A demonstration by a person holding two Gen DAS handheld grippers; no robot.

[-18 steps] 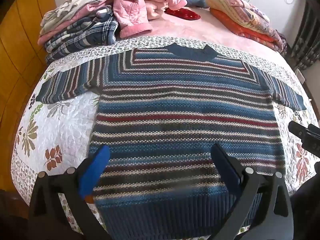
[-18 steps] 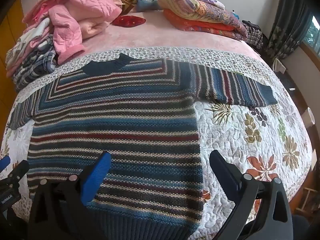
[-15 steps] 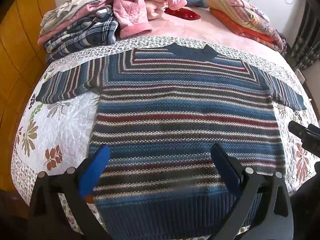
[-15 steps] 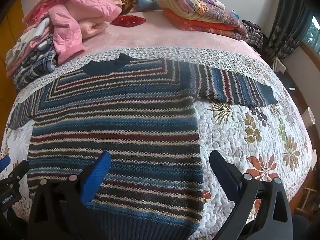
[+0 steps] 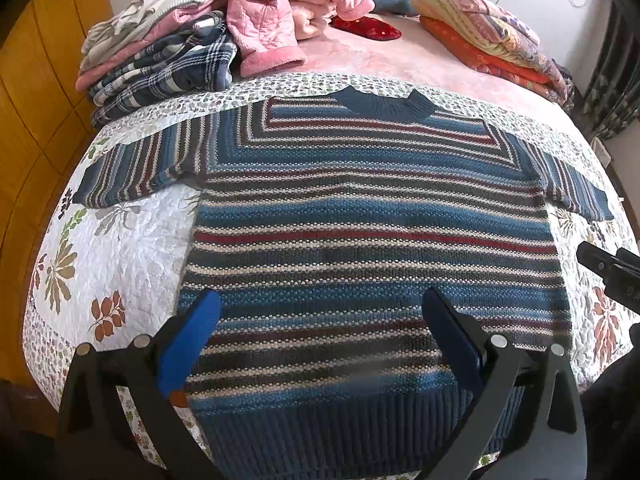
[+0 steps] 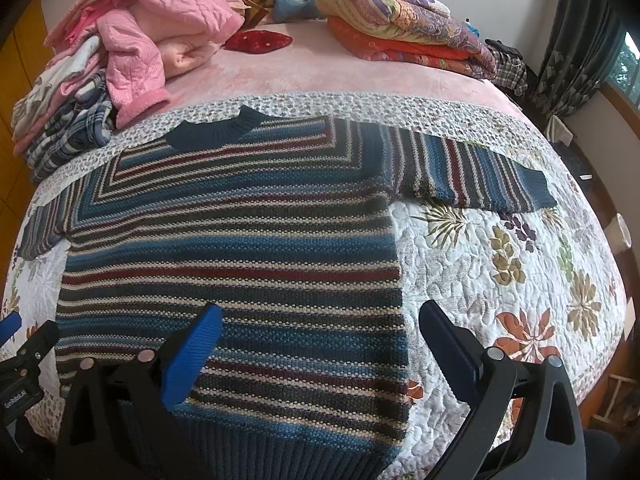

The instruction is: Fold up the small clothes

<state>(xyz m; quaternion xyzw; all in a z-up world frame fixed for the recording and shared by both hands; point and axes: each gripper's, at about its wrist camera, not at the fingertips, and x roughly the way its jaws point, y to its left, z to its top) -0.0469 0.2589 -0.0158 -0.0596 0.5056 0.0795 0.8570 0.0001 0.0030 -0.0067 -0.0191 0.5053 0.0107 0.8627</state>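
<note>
striped sweater lies flat on quilt, grippers apart.

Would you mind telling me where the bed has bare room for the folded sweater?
Free: floral quilt right of the striped sweater below its sleeve, a narrower strip left of it, and pink blanket beyond the collar. Crowded: clothes pile far-left, folded quilts far-right.

Knitted sweater striped in blue, maroon, cream and grey; white quilted bedspread with brown, green floral print; pink quilted jacket.
</note>
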